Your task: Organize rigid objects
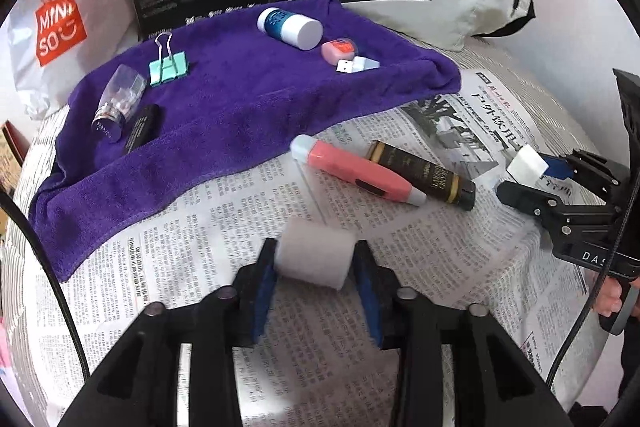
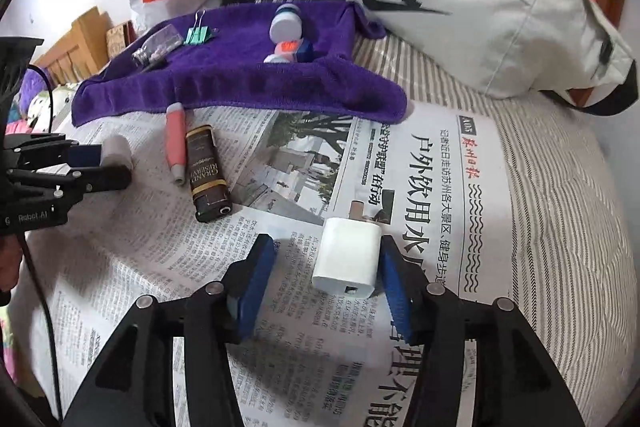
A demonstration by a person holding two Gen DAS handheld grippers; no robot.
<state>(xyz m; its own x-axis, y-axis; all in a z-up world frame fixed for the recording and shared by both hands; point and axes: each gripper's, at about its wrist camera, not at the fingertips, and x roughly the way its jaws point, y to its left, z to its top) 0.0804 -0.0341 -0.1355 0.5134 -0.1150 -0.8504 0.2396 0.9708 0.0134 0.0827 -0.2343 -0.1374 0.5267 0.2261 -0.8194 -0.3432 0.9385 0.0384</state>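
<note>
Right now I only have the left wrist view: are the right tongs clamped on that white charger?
Observer: No. The right tongs are open. The charger lies on the newspaper, with a clear gap to one pad.
Operator: Which way does it point?
Observer: Its socket end faces the tongs, and the prongs point away.
</note>
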